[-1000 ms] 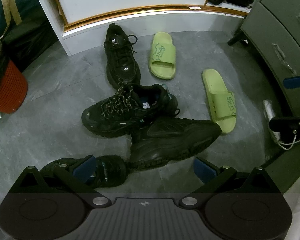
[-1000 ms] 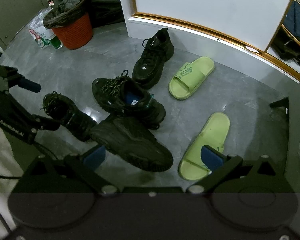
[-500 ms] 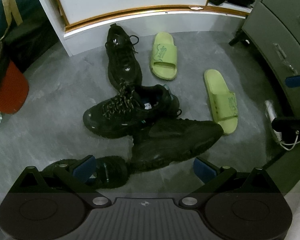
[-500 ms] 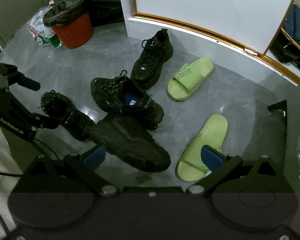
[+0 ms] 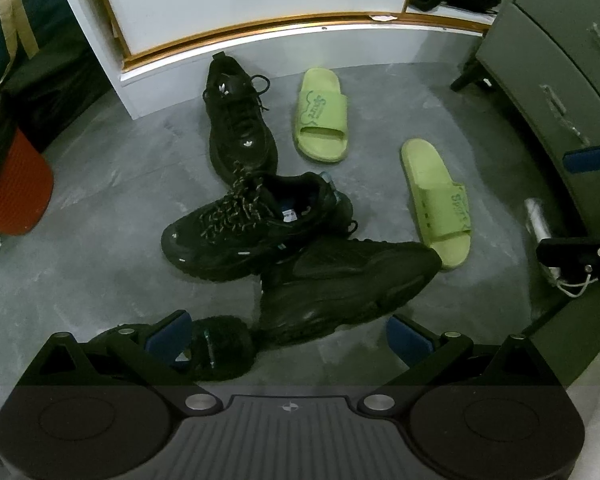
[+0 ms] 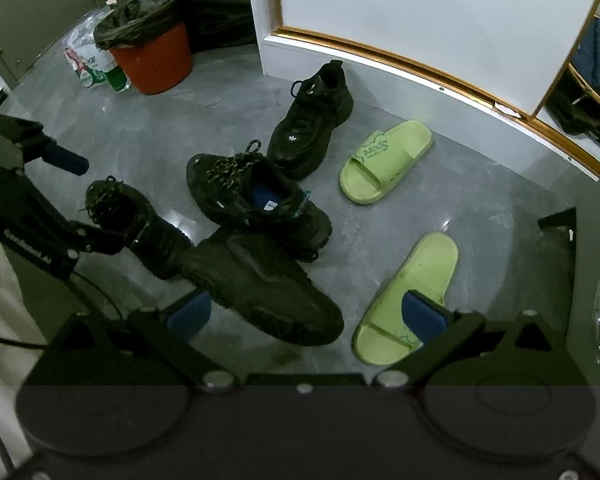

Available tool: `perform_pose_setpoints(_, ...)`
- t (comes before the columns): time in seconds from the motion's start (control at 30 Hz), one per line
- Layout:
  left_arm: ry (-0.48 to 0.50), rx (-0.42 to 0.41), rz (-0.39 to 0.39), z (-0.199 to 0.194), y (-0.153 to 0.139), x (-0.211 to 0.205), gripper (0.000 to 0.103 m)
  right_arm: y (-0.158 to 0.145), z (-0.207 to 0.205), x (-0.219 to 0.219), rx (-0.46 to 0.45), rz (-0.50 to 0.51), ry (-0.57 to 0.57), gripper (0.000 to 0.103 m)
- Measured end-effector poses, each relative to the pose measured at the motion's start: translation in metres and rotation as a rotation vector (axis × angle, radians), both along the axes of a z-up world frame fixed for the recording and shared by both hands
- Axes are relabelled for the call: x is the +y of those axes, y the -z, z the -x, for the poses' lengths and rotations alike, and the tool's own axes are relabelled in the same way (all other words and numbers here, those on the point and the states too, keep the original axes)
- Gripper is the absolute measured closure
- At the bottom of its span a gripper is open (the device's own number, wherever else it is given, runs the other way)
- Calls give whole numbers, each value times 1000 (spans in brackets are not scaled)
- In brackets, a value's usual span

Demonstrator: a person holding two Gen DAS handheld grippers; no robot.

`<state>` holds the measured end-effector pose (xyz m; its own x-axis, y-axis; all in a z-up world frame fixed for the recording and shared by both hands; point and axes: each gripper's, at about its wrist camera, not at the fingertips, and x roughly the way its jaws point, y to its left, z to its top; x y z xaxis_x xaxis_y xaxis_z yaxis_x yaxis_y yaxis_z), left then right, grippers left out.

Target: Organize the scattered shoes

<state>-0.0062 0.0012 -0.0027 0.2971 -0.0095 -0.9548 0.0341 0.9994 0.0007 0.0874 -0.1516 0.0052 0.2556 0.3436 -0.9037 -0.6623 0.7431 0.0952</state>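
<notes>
On the floor (image 5: 100,200) four black sneakers (image 5: 256,224) and two green slippers (image 5: 322,116) lie unpaired; both claws (image 5: 284,330) (image 6: 308,312) are released, empty.

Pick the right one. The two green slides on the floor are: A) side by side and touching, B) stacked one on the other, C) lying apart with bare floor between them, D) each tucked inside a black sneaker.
C: the green slide near the white base and the green slide near the grey cabinet lie apart on the grey floor, pointing different ways, with bare floor between them.
</notes>
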Motion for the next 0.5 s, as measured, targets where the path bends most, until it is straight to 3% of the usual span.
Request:
perform_pose_setpoints(0.43,1,2,5,-2,0,-2,0,0,-7,-10,9,4,-2,0)
perform_pose_setpoints(0.5,1,3,7,-2,0,-1,0,1,1,4,4,7,-6,0)
